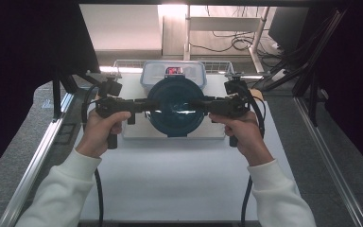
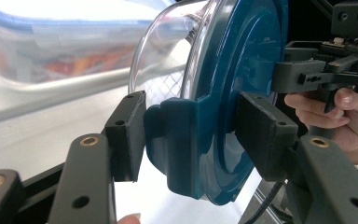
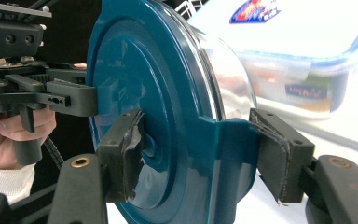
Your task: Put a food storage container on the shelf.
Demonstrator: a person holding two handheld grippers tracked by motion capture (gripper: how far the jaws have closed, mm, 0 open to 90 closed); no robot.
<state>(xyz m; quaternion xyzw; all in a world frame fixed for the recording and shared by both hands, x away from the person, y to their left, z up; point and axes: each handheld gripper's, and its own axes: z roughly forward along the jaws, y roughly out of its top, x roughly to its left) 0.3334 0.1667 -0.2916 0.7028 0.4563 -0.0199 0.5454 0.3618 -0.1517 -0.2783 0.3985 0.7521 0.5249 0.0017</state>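
1. Left tongs point(image 1: 144, 105) clamped on the left latch tab of the round container point(image 1: 176, 105), one pad on the teal lid face, the other against the clip on the glass side, as seen in the left gripper view point(image 2: 191, 135).
2. Right tongs point(image 1: 203, 105) clamped likewise on the opposite tab, pads pressing the lid top and the clip below it in the right gripper view point(image 3: 196, 158); pad covering torn and wrinkled there.
3. Jaws of both set partway apart, held at the thickness of lid rim and clip.
4. Round container: clear glass bowl point(image 2: 168, 56) under a teal lid point(image 3: 144, 70), held level between the two tongs and lifted clear of the worktop point(image 1: 179, 179), roughly centred across it.
5. Left hand point(image 1: 99, 132) and right hand point(image 1: 243, 132) wrapped round the grips, white sleeves point(image 1: 61, 189) coming in from the bottom edge, black cables point(image 1: 98, 194) trailing down beside them.
6. Directly under the raised container, a pale flat tray or board point(image 1: 137, 132) lying on the white worktop.
7. Just behind it, a rectangular clear box point(image 1: 151, 75) with a blue-edged lid and a coloured label, something orange-red blurred inside point(image 2: 88, 58).
8. Behind that box, a wire basket point(image 1: 123, 64) along the far edge.
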